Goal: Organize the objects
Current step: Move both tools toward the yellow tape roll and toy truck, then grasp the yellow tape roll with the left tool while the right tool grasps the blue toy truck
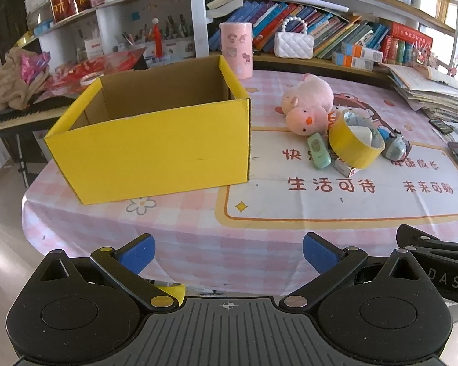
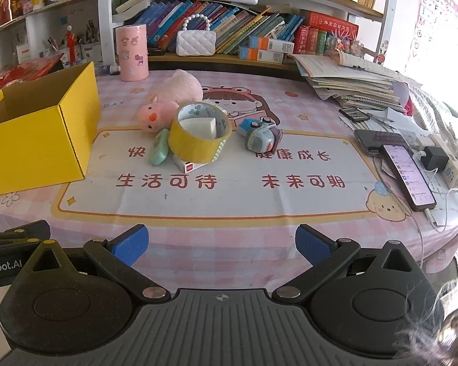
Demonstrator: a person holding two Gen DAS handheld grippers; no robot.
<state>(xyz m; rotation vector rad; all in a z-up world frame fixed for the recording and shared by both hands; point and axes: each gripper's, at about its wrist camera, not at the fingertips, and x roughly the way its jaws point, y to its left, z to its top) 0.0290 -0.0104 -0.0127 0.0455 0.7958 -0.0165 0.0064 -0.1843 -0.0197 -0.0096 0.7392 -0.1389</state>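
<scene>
An empty yellow cardboard box [image 1: 155,149] [image 2: 33,134] stands open on the left of the table. To its right lies a small heap: a pink plush duck [image 1: 308,106] [image 2: 168,103], a roll of yellow tape [image 1: 352,143] [image 2: 198,134] leaning on a small white-and-red box [image 1: 345,166] [image 2: 187,164], a mint green case [image 1: 319,151] [image 2: 159,147] and a grey-blue toy camera [image 1: 395,146] [image 2: 261,135]. My left gripper [image 1: 229,254] hangs open at the near table edge, well short of the box. My right gripper [image 2: 222,245] is open too, in front of the heap, holding nothing.
A pink cylinder [image 1: 236,49] [image 2: 132,52] and a white quilted purse [image 2: 196,42] stand at the back before bookshelves. Stacked papers [image 2: 354,85], two phones [image 2: 407,177] and a charger with cables lie on the right. The pink tablecloth [image 2: 229,198] is bare in front.
</scene>
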